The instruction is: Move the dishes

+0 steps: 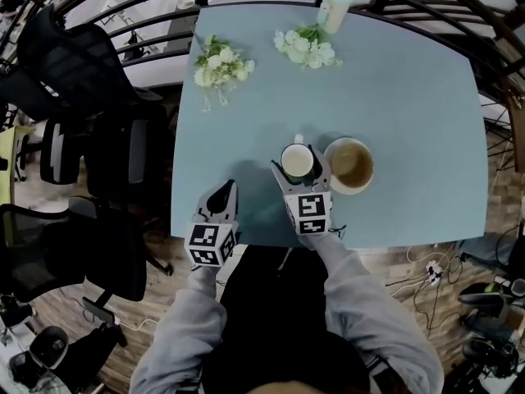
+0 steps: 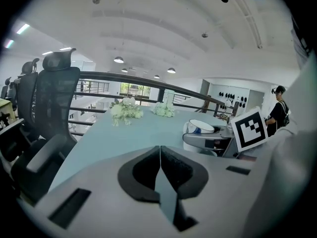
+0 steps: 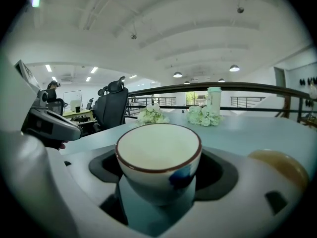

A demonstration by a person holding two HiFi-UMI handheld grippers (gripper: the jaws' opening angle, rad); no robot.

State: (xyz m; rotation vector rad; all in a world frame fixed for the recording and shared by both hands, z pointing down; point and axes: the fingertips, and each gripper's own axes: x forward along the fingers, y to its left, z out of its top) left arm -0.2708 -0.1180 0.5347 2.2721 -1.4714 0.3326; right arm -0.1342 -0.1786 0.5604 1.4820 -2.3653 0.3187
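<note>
A white cup (image 1: 297,161) with a brown rim and a blue mark stands between the jaws of my right gripper (image 1: 299,171), near the front edge of the pale blue table (image 1: 410,97). In the right gripper view the cup (image 3: 158,155) fills the gap and both pads press its sides. A brown bowl (image 1: 349,165) sits right beside it, on its right. My left gripper (image 1: 223,189) hovers at the table's front left edge, its jaws closed together with nothing between them (image 2: 160,155). The cup (image 2: 200,127) also shows in the left gripper view.
Two bunches of white flowers (image 1: 220,64) (image 1: 308,48) lie at the far side of the table, with a pale tumbler (image 1: 335,5) behind them. Black office chairs (image 1: 82,97) stand to the left. A dark railing (image 3: 223,87) runs behind the table.
</note>
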